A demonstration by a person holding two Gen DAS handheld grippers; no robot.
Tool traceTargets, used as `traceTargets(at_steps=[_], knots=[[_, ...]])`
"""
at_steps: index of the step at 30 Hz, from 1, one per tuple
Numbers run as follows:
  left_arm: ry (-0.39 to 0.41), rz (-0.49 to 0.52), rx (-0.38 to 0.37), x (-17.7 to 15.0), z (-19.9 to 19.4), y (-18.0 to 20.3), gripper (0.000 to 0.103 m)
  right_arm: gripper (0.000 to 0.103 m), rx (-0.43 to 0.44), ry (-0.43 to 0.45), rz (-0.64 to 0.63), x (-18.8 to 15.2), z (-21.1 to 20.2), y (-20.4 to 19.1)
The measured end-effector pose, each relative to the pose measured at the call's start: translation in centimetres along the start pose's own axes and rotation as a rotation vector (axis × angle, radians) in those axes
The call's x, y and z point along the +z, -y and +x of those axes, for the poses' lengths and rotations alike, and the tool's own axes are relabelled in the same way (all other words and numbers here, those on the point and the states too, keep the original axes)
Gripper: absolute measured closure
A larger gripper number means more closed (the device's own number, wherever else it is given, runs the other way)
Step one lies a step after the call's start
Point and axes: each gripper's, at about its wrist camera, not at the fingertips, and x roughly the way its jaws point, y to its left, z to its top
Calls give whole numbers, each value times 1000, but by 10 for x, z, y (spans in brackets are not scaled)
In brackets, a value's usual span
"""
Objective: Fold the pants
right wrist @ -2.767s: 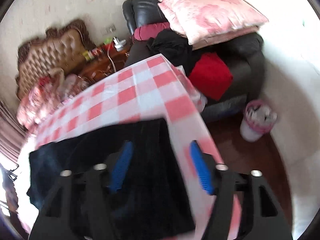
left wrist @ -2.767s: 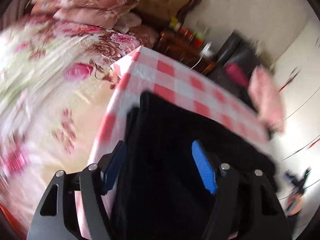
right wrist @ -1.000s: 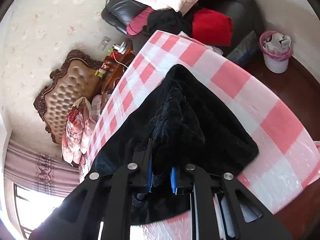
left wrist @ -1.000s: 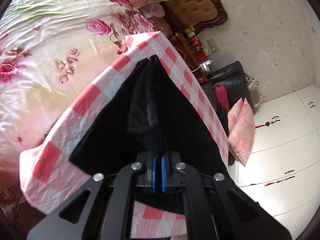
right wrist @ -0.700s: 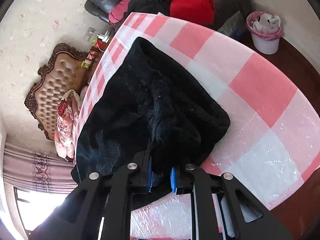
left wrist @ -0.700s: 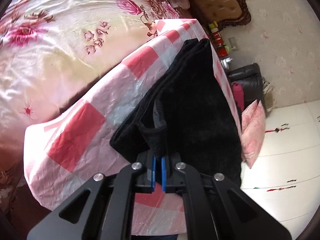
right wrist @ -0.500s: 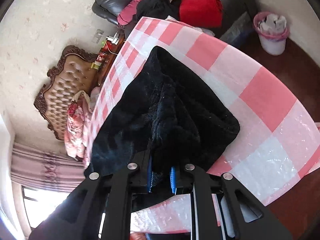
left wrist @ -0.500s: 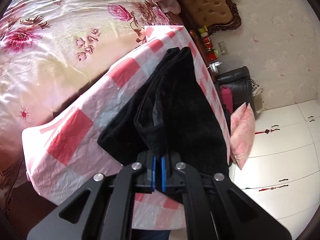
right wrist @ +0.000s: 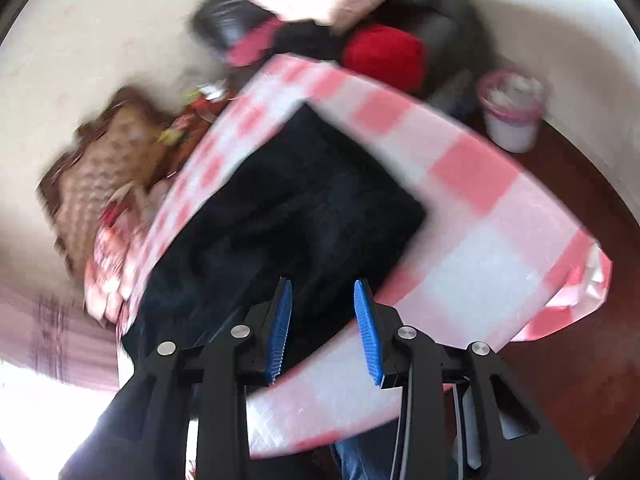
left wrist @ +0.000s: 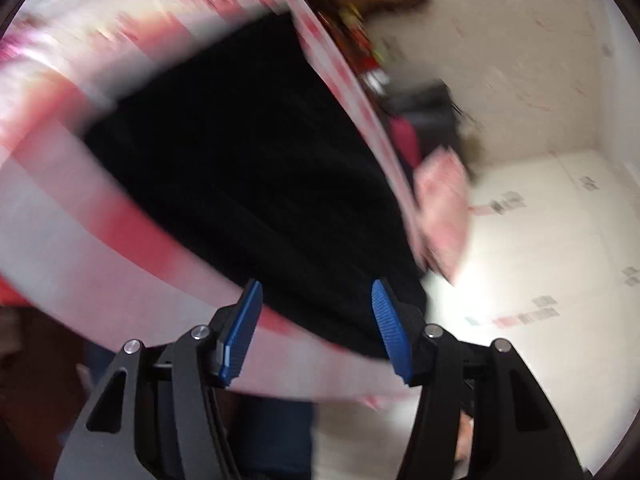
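Now one pair of black pants (left wrist: 248,168) lies folded on the checked tablecloth (right wrist: 472,248). Two grippers hang above its near edge: left gripper (left wrist: 316,330) and right gripper (right wrist: 323,330), both opening, holding nothing.

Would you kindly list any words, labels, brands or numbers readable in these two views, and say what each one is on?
No text can be read in either view.
Bottles on the bedside stand: any labels are smeared by motion blur.
Black pants: no tag or brand shows.
Checked tablecloth: pattern only.
White cabinet doors: small dark and red marks, too blurred to read.
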Motion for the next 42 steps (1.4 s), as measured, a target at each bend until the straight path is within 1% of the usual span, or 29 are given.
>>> traceTargets(at_steps=[1,2,3,4,6,7,8,9,10,12,13,15,16,17,18,20,23,26,30,32,33,34,35,36,37,38,39,40,42], knots=[[-24,-7,-47,-6,15,6,48,69,41,-40,-27,-11,6,-13],[-55,-12,-83,-10,29,12,54,69,87,-86,-46,-21,14,-24],[-103,-23,-117,-16,50,18,59,69,136,-136,-60,-30,24,-37],[-131,-45,-132,-20,67,23,60,69,152,-159,-61,-37,32,-44],[-174,-57,-125,-26,94,28,61,69,175,-218,-57,-49,51,-59],[-186,-63,-112,-29,104,30,62,69,205,-259,-55,-56,63,-67],[-199,-68,-76,-31,113,29,63,69,217,-287,-51,-62,72,-73],[-215,-95,-45,-33,122,25,64,69,218,-302,-44,-65,78,-76],[-218,-119,-48,-33,127,22,64,68,225,-324,-35,-70,85,-80],[-203,-123,-11,-32,133,18,64,69,240,-360,-26,-75,97,-84],[-195,-144,-17,-31,134,16,64,68,243,-373,-19,-78,102,-86],[-180,-143,-21,-27,135,17,65,59,263,-389,-11,-81,106,-89],[-175,-143,-6,-26,138,17,68,50,273,-381,-8,-85,108,-92],[-177,-148,14,-25,139,17,82,41,281,-375,-1,-87,108,-93],[-177,-144,35,-24,142,17,87,38,288,-375,4,-92,109,-95],[-166,-111,27,-21,137,25,89,33,308,-388,18,-92,110,-95],[-158,-92,7,-19,129,39,90,32,310,-397,46,-90,116,-95],[-162,-77,1,-18,121,46,91,32,317,-386,60,-90,118,-95],[-176,-52,17,-17,115,51,94,32,328,-349,78,-86,113,-94],[-180,-62,15,-15,118,47,94,32,326,-316,78,-82,114,-93],[-183,-64,21,-15,119,44,94,33,324,-304,81,-80,115,-90],[-188,-75,23,-15,122,41,93,40,321,-296,86,-77,116,-88],[-191,-102,18,-15,124,37,87,50,315,-291,82,-75,118,-88],[-194,-128,13,-17,126,33,76,56,317,-282,71,-72,118,-89],[-189,-134,5,-17,122,27,72,68,317,-270,61,-72,116,-89],[-178,-135,2,-17,120,26,69,75,309,-256,44,-71,114,-90],[-165,-141,6,-16,119,23,68,79,306,-250,32,-69,114,-91],[-161,-147,9,-15,120,21,68,86,302,-253,28,-69,114,-90],[-162,-158,17,-15,123,17,69,91,300,-250,17,-67,113,-90]])
